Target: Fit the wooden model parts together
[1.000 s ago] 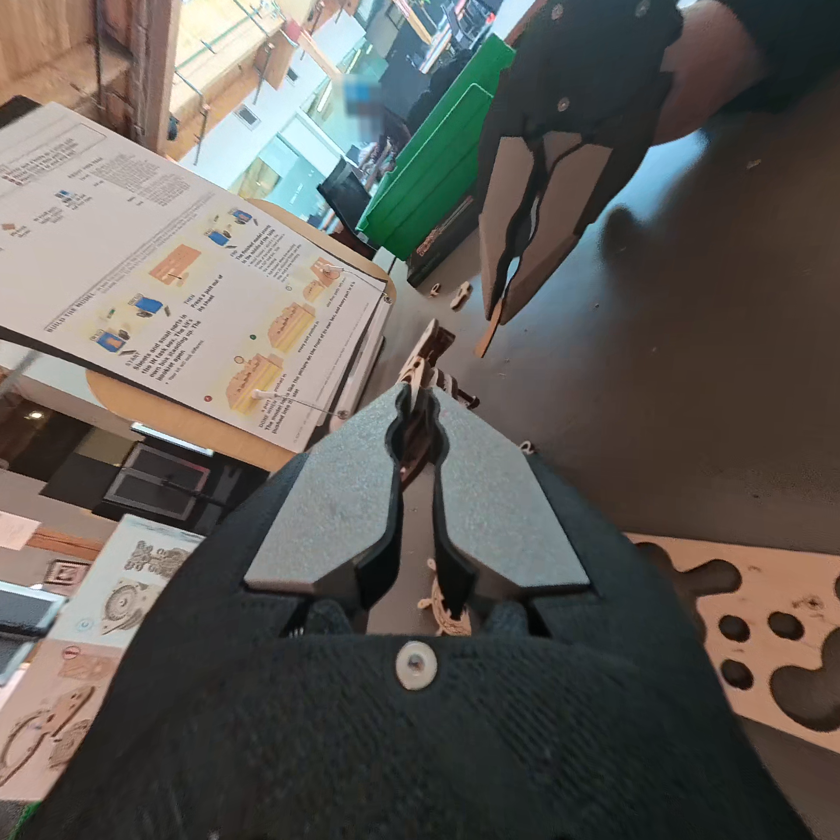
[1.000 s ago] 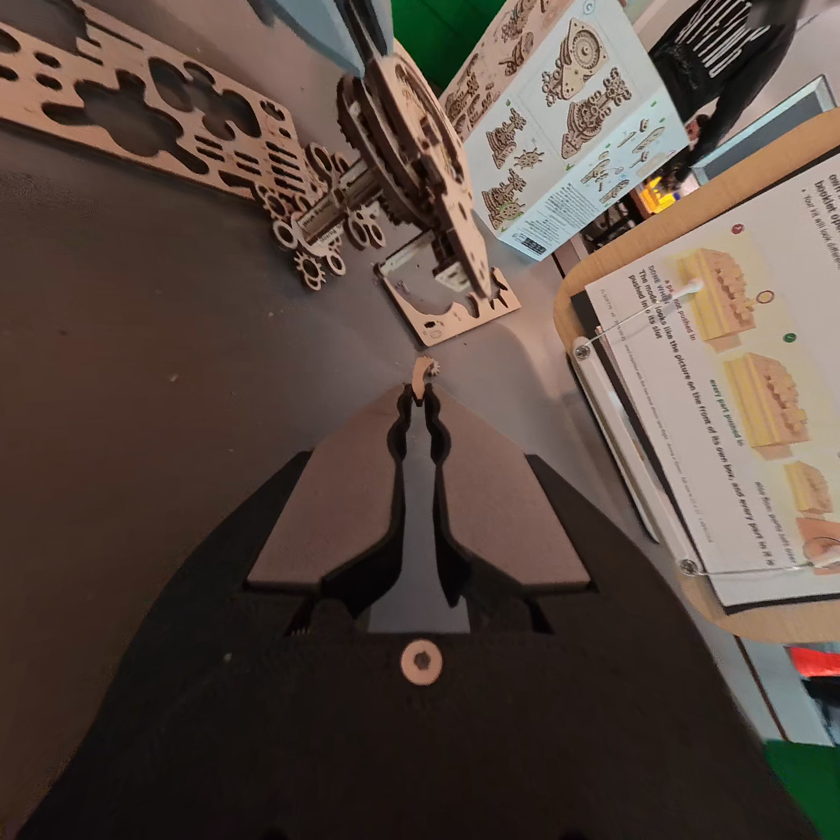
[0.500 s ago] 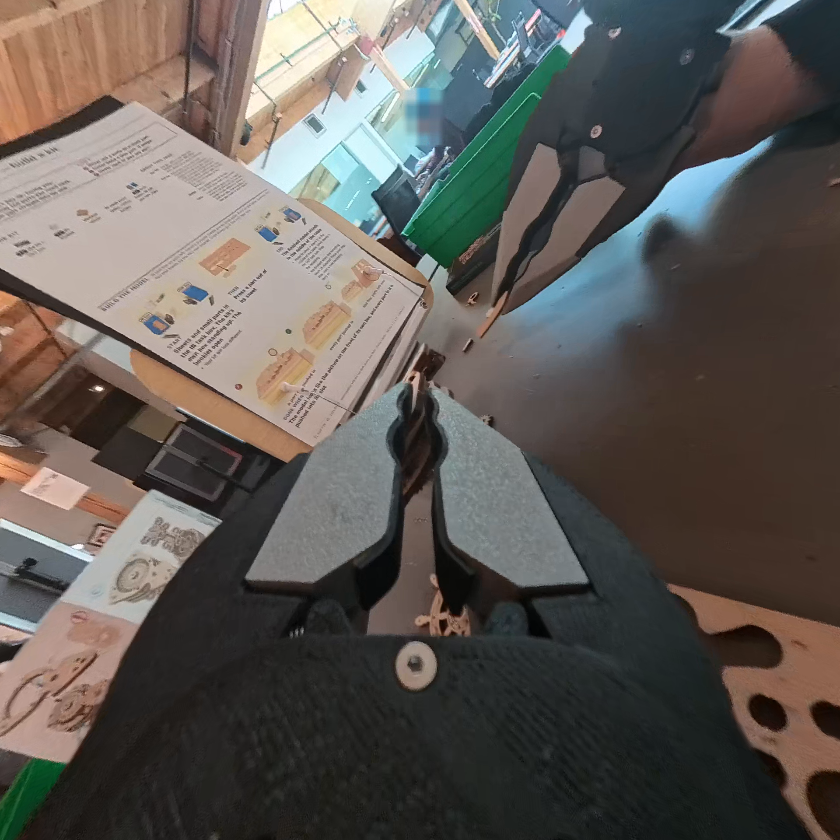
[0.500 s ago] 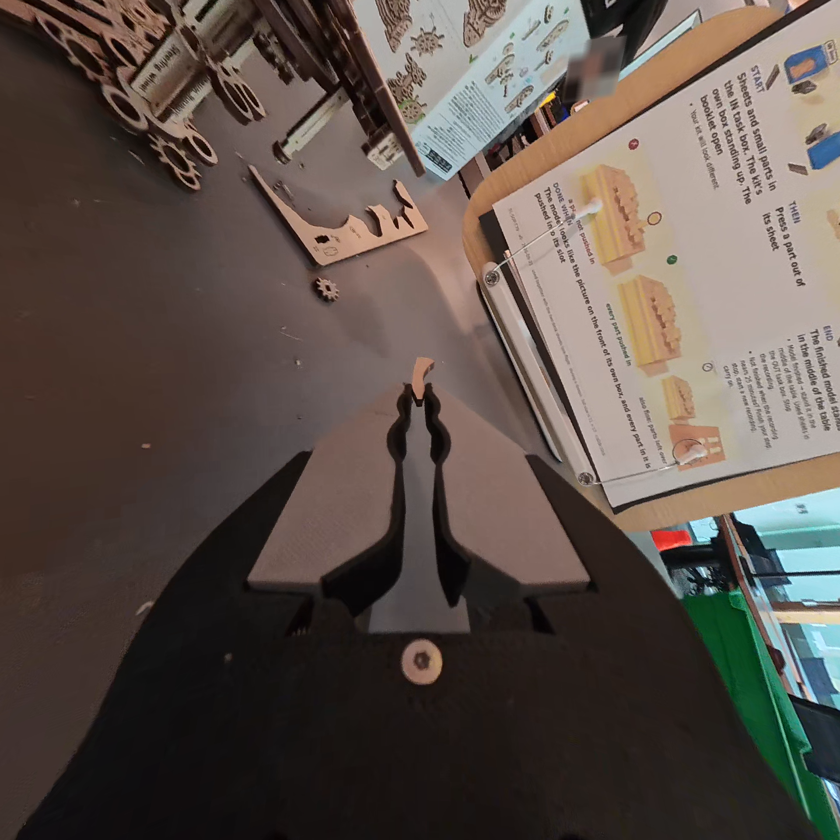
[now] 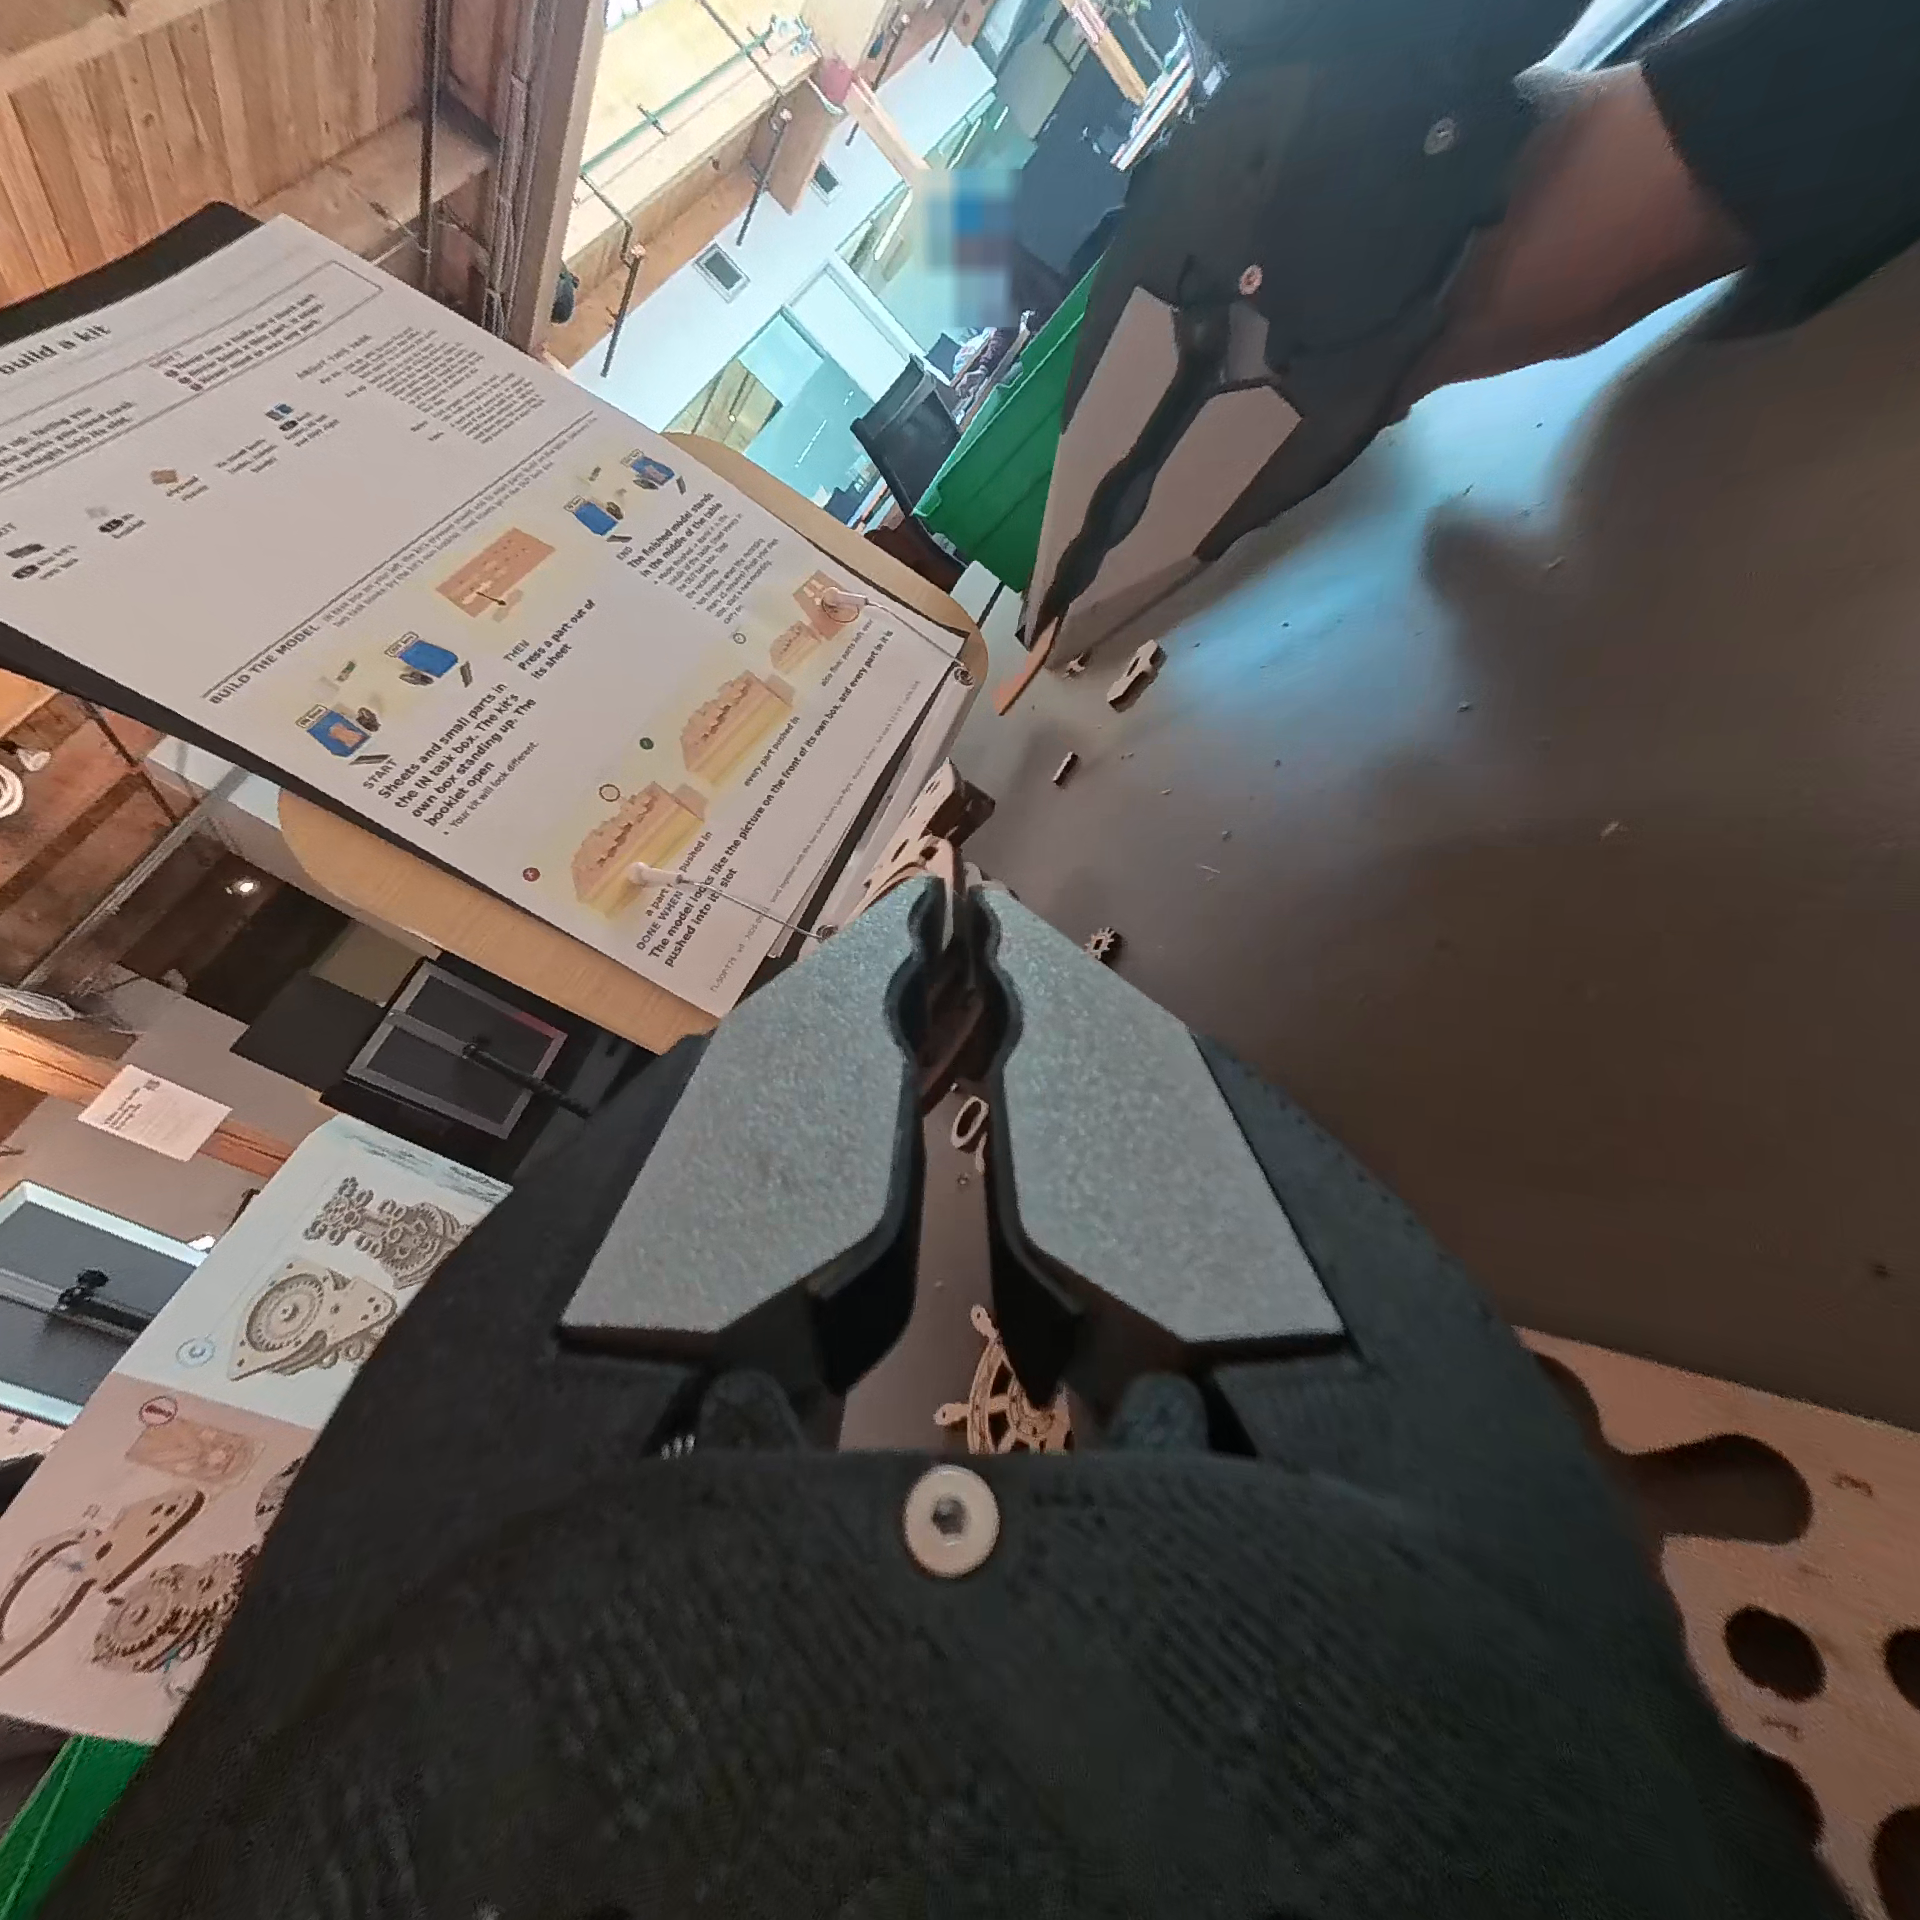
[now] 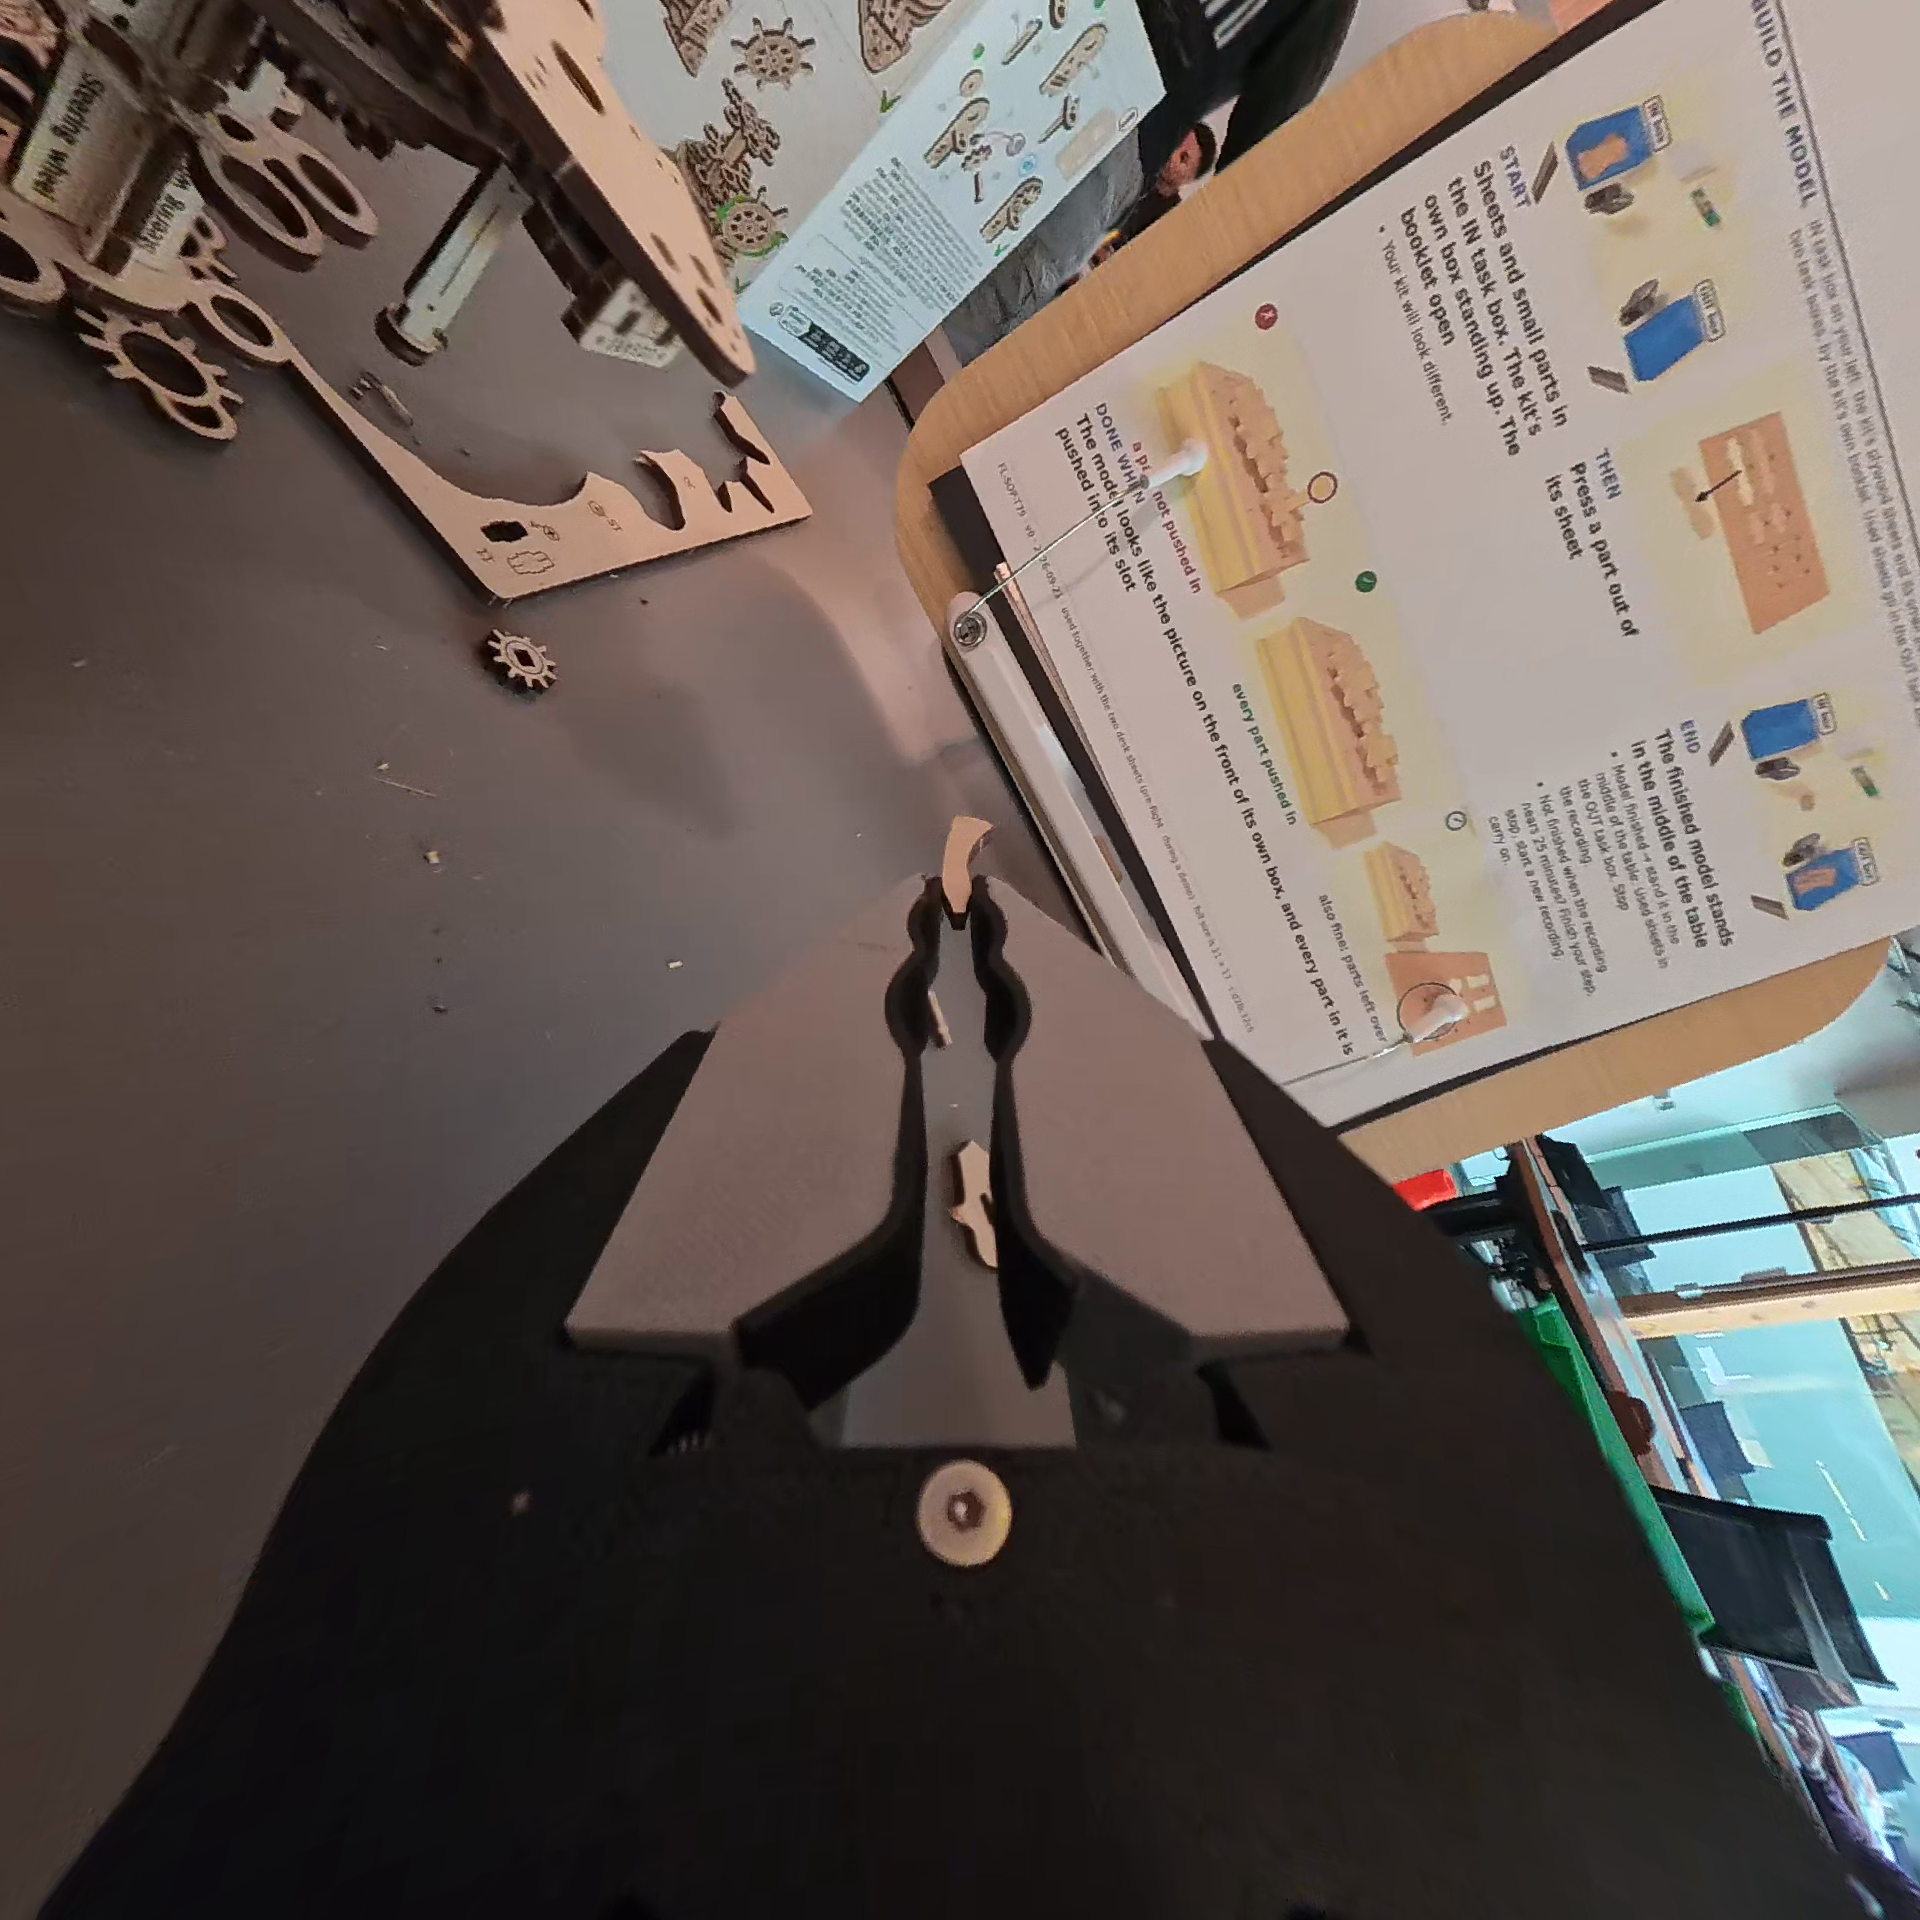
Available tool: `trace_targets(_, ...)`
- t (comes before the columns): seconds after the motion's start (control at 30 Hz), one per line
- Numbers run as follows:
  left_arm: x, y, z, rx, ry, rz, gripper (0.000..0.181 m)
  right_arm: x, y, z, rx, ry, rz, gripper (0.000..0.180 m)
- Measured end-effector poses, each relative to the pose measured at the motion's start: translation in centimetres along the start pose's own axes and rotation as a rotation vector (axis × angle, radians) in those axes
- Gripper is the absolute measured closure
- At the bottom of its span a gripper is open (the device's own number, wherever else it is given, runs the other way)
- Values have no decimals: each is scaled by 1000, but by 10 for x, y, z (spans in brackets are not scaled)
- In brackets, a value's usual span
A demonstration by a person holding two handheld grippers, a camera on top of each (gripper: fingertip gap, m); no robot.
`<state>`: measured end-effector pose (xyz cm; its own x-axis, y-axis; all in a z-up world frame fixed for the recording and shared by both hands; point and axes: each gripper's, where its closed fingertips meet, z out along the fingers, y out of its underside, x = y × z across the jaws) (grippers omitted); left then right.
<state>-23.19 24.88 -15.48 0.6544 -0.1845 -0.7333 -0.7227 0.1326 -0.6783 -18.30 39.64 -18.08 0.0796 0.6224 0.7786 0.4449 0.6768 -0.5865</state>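
Lying under everything: dark grey table, scattered with wood crumbs.
Instruction sheet: clipped to a rounded wooden board, tilted up at the table edge; seen in both views.
Green bin: at the far table edge in the left wrist view, behind the right gripper.
Punched plywood sheet: flat on the table at lower right of the left wrist view, full of empty cut-outs.
Kit booklet: propped upright behind the model, printed with part drawings.
Wooden model: partly built, gears and plates stacked, standing at upper left of the right wrist view, beside a plywood offcut with wavy cut-outs.
Left gripper: clamped narrow on a thin edge of the model, wooden plate just showing between the tips.
Right gripper: pinched narrow on a small curved wooden piece that sticks out past the tips, held above the table near the board; seen farther off in the left wrist view with the same piece at its tip.
Small wooden gear: loose on the table, well apart from the right gripper, near the offcut.
Loose bits: 2 small cut parts on the table just beside the right gripper's tip.
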Motion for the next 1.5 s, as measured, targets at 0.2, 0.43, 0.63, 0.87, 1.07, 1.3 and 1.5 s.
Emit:
trace_targets(0.2,-1,1,-2,7,3,-12,179,-6,-5,3,28,-30,-21,178)
trace_targets(0.43,-3,1,2,5,-10,-16,179,-19,-9,1,57,-112,19,178)
trace_targets(0.63,-3,2,1,6,-10,-16,179,-21,-6,-1,51,-161,94,178)
trace_targets(0.87,-7,5,-5,10,-7,-34,179,-40,-3,-1,4,-369,312,178)
trace_targets(1.07,-23,14,-4,29,-9,-169,179,-53,6,-8,-59,-519,404,177)
trace_targets(1.3,-27,14,-3,51,35,-275,180,-59,8,-16,-93,-522,286,151)
trace_targets(1.5,-37,17,-1,45,48,-361,180,-60,-54,-22,83,-463,132,154)
